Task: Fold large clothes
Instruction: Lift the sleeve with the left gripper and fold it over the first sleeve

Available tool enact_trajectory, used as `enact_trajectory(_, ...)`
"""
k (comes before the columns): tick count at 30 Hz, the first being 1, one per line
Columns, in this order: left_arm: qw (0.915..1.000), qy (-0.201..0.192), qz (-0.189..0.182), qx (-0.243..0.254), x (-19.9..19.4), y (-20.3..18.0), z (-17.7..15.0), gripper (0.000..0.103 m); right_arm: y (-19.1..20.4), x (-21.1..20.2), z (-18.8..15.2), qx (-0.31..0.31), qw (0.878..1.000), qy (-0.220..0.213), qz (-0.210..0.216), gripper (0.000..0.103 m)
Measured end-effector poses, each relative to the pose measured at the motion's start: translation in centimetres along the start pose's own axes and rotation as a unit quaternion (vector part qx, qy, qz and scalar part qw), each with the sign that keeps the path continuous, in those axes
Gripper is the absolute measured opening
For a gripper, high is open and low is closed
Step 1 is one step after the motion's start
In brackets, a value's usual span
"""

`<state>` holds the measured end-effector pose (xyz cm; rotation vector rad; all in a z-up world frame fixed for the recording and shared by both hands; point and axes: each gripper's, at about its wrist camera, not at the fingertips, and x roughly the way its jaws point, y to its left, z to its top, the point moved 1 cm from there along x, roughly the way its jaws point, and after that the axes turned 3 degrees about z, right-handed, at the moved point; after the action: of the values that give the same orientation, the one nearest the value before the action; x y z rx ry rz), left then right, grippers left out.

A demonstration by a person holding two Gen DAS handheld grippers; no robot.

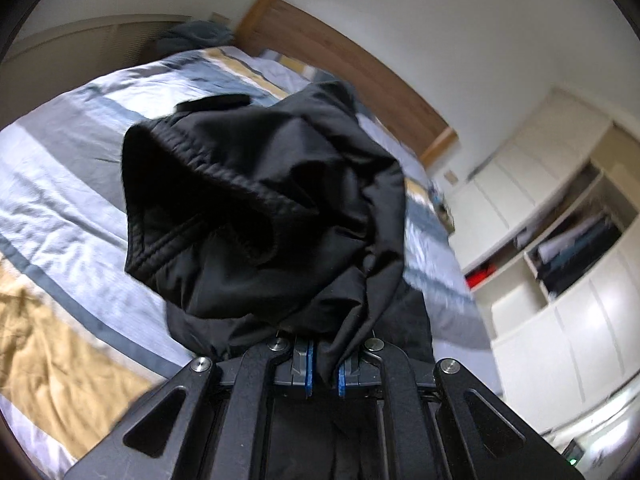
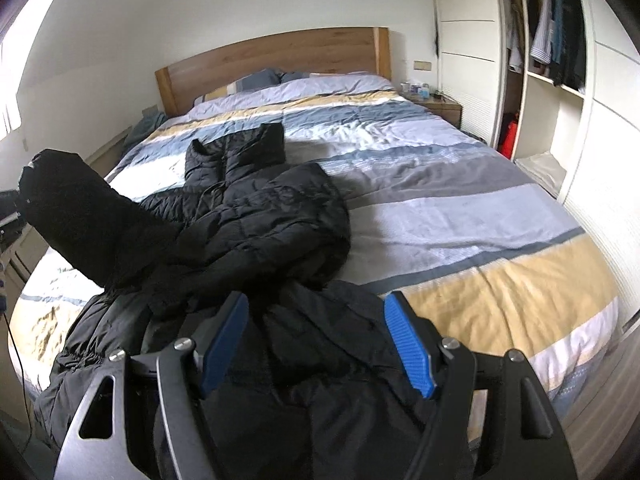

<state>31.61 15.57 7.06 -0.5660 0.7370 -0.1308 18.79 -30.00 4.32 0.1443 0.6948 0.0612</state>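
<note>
Black quilted jacket (image 2: 256,216) lying crumpled on a striped duvet (image 2: 460,208) that covers the bed. The garment sprawls from the middle of the duvet toward its near edge and its left edge, with the lower part draping over the near edge beneath the right gripper (image 2: 316,344). One sleeve (image 2: 84,208) is raised off the duvet at the left edge, stretched up and outward; its elastic cuff (image 1: 176,184) hangs open in the left wrist view.

Left gripper (image 1: 325,372): jaws nearly together, blue pads pinching a fold of the sleeve fabric, which bunches above the fingers and hides much of the duvet behind it.

Right gripper: jaws spread wide, blue fingers (image 2: 412,352) apart and empty, poised above the jacket's dark fabric at the near edge; contact with the cloth cannot be determined.

Background: wooden headboard (image 2: 280,60) at the far edge, a nightstand (image 2: 440,106) at the far right corner, and an open wardrobe (image 2: 560,40) with hanging clothes along the right wall.
</note>
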Motion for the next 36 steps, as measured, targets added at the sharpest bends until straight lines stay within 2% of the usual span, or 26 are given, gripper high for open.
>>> enact_trajectory(3, 0.9994, 0.022, 0.011, 0.023, 2.0, -2.1, -1.7, 0.007, -1.9, -0.3, -0.5, 0.018, 1.000, -0.004, -0.001, 0.070)
enact_trajectory(9, 0.9930, 0.066, 0.058, 0.079, 6.4, -5.5, -6.0, 0.007, -4.9, -0.3, -1.7, 0.052, 0.999, -0.007, 0.007, 0.070)
enact_trajectory(15, 0.9784, 0.107, 0.114, 0.135, 11.0, -8.4, -9.8, 0.007, -6.4, -0.4, -3.1, 0.061, 0.998, 0.000, 0.013, 0.070)
enact_trajectory(21, 0.9664, 0.148, 0.145, 0.152, 14.4, -9.0, -13.0, 0.011, -6.9, -0.3, -3.8, 0.058, 0.998, 0.010, 0.013, 0.070)
enact_trajectory(25, 0.9656, 0.154, 0.141, 0.155, 14.6, -9.4, -13.9, 0.020, -7.0, 0.2, -4.2, 0.056, 0.998, 0.018, 0.015, 0.070)
enact_trajectory(27, 0.9649, 0.159, 0.132, 0.162, 14.5, -9.9, -14.4, 0.031, -6.8, 0.5, -4.2, 0.054, 0.998, 0.022, 0.016, 0.070)
enact_trajectory(29, 0.9645, 0.175, 0.110, 0.164, 14.3, -10.4, -15.0, 0.049, -6.4, 0.8, -4.2, 0.050, 0.998, 0.024, 0.017, 0.070)
enact_trajectory(33, 0.9655, 0.200, 0.057, 0.156, 12.6, -10.5, -15.7, 0.051, -5.1, 1.5, -3.9, 0.038, 0.998, 0.030, 0.026, 0.070)
enact_trajectory(36, 0.9662, 0.200, 0.037, 0.158, 10.7, -9.9, -15.1, 0.052, -3.4, 2.3, -3.2, 0.024, 0.998, 0.034, 0.036, 0.070)
